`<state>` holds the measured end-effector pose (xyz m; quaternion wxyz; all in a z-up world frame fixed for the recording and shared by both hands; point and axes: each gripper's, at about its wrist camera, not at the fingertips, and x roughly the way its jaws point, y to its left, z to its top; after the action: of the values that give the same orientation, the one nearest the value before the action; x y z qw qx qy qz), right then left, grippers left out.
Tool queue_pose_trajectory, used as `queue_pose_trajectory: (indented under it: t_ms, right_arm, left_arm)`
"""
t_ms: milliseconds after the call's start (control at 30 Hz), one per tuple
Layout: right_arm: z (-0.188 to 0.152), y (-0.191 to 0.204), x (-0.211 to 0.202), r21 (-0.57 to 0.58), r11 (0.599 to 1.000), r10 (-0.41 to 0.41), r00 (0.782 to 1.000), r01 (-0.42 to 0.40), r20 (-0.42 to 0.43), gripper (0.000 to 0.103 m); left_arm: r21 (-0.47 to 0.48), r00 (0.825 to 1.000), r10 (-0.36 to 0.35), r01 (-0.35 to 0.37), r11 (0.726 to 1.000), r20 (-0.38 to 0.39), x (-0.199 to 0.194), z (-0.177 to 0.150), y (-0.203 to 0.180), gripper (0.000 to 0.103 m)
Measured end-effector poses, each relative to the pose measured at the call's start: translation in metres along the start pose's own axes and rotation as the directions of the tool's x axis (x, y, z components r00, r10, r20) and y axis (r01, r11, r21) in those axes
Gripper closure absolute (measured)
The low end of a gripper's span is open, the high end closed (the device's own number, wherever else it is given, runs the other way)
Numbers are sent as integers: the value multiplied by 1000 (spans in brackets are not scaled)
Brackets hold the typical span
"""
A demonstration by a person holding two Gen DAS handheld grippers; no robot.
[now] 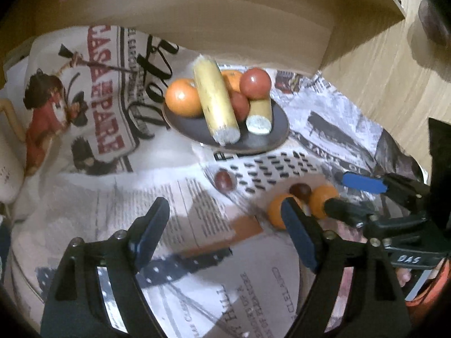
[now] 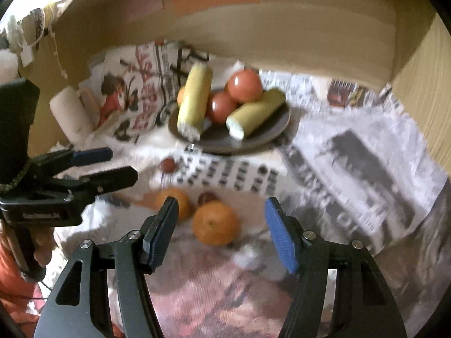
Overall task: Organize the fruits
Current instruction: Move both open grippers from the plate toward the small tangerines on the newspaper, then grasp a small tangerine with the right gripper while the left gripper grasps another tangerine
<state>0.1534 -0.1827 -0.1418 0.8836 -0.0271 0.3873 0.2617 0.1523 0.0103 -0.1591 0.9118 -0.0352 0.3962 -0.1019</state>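
Note:
A dark plate holds two corn cobs, tomatoes and oranges. On the newspaper lie two loose oranges, a dark chestnut-like fruit between them, and a small dark red fruit. My left gripper is open and empty over the newspaper. My right gripper is open, its fingers either side of the nearer orange, just short of it. It also shows in the left wrist view.
Newspaper covers the table. A cardboard box wall stands behind the plate. A white roll lies at the left. A wooden surface runs along the right.

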Motion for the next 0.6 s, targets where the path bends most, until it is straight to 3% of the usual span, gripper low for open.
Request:
queue_pose_trajectory:
  t_ms: [100,267,367,600]
  right_arm:
    - [-6,0,8,10,1000,20,999,-20,-28,46]
    - [-7,0,15,8,999,36,998,-36,-52,66]
    - [-9,-2,16,18,999,48,997,-47,-55,68]
    - [-10,-12,1,49,998,34,999,-33,-21,68]
  left_arm:
    - [4,1000,-7,7,1000,-11,2,-6,-4,21]
    - [7,999,-30,30,1000,-15,5,-8,-10,21]
    - [26,999,-45,45,999,-15,8,-7,-18,23]
    - [97,995,-78,83,992,-54,26,-5,-42,45]
